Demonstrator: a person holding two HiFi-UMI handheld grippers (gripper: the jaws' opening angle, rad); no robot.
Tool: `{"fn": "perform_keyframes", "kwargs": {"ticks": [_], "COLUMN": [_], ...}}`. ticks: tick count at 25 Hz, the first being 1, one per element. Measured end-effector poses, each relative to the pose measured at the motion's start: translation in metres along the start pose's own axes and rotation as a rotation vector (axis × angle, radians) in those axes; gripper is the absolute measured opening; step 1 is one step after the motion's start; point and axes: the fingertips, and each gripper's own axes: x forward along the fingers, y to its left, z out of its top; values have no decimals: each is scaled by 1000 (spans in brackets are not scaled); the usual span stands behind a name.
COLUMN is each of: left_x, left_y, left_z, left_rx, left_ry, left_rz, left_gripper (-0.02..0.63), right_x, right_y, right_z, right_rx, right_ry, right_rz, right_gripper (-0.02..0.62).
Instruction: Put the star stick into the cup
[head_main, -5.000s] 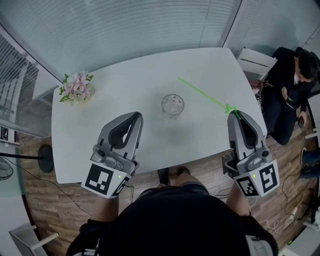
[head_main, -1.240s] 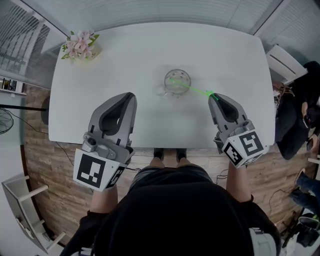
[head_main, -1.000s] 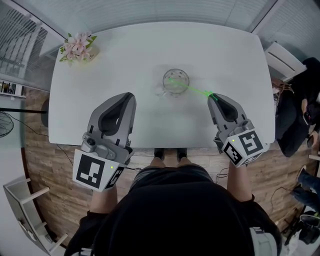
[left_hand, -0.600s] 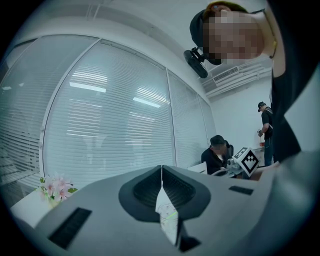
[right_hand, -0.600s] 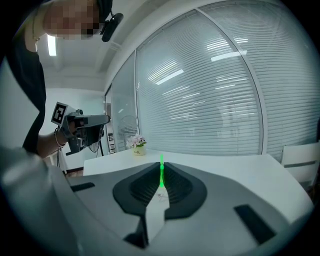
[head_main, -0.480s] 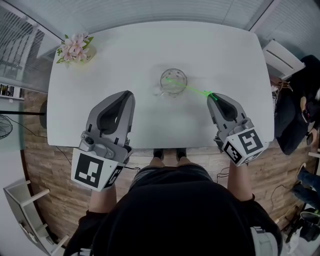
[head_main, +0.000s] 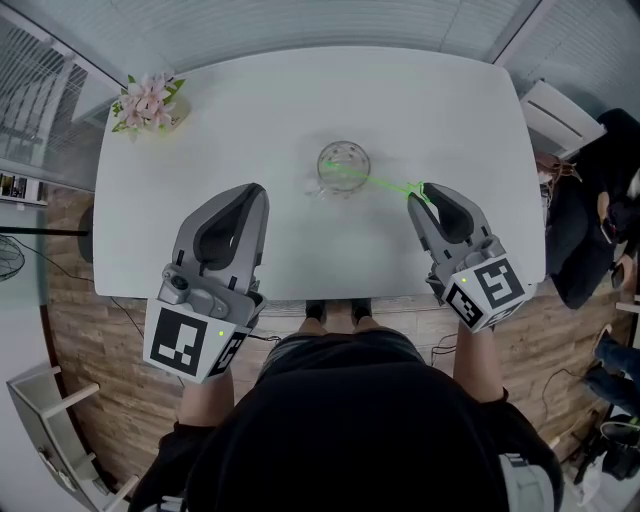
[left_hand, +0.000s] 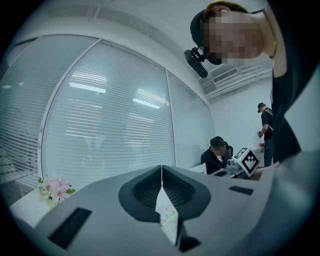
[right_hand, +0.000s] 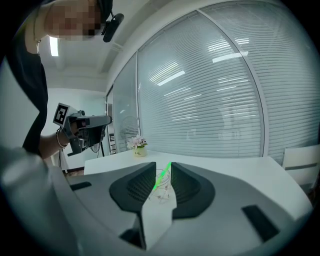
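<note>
A clear glass cup (head_main: 344, 167) stands mid-table on the white table (head_main: 250, 110). The thin green star stick (head_main: 385, 184) slants with its far end inside the cup and its star end between the fingers of my right gripper (head_main: 415, 192). That gripper's jaws have just been opening. In the right gripper view a gap shows at the gripper (right_hand: 162, 167), with the stick (right_hand: 161, 179) running free through it toward the cup (right_hand: 163, 193). My left gripper (head_main: 255, 190) hovers over the table's near left; its tips (left_hand: 161, 167) meet on nothing.
A small pot of pink flowers (head_main: 148, 97) sits at the table's far left corner. A white chair (head_main: 560, 110) stands off the right end, and a seated person (head_main: 600, 230) is just beyond. Wooden floor lies below the near edge.
Five seconds ago the stick pointed away over the right side of the table; now its end rests in the cup. Over the last half second the right jaws have parted around it.
</note>
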Motion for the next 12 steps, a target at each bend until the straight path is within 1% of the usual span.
{"fn": "perform_keyframes", "kwargs": {"ticks": [6, 10, 12], "left_x": [-1, -1, -1], "left_y": [0, 0, 0], "left_z": [2, 5, 6], "left_rx": [2, 4, 5], "left_ry": [-10, -19, -23], "left_rz": [-3, -4, -8], "left_gripper": [18, 18, 18], "right_x": [-3, -5, -6], "right_y": [-1, -2, -2], "right_z": [4, 11, 15], "right_rx": [2, 7, 1], "right_ry": [-11, -27, -36], "right_rz": [-14, -18, -20], "right_gripper": [106, 143, 151]}}
